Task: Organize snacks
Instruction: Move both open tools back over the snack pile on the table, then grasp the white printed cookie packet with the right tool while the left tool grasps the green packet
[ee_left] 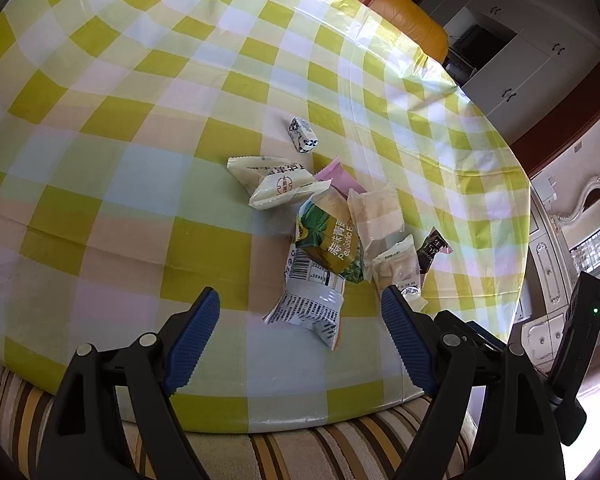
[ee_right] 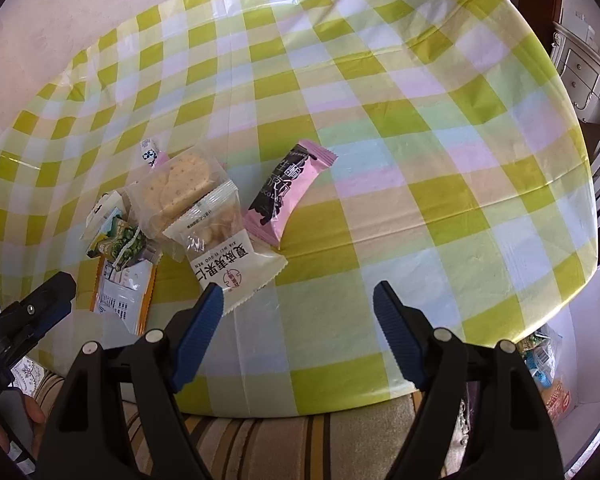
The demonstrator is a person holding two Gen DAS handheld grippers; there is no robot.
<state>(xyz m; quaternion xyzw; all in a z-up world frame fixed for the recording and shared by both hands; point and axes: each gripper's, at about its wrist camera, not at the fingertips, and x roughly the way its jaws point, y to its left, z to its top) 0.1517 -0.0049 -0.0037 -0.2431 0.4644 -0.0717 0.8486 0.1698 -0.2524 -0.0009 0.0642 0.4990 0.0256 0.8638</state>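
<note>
A heap of snack packets lies on the yellow checked tablecloth [ee_left: 140, 128]. In the left wrist view my left gripper [ee_left: 300, 312] is open, just short of a white and orange printed packet [ee_left: 308, 308] under a green pea packet [ee_left: 328, 236]. Cream packets [ee_left: 278, 184], a cracker pack [ee_left: 374, 212] and a small wrapped candy [ee_left: 303, 135] lie beyond. In the right wrist view my right gripper [ee_right: 299, 306] is open and empty, its left finger by a white nut packet [ee_right: 230, 256]. A pink and black chocolate bar [ee_right: 286, 194] and the cracker pack [ee_right: 176, 188] lie ahead.
A striped cushion [ee_left: 340, 444] runs under the near table edge. A box holding more snacks [ee_right: 560, 380] sits low at the right. An orange chair [ee_left: 416, 20] and white cabinets [ee_left: 516, 64] stand beyond the far edge. The left gripper shows at the left [ee_right: 40, 304].
</note>
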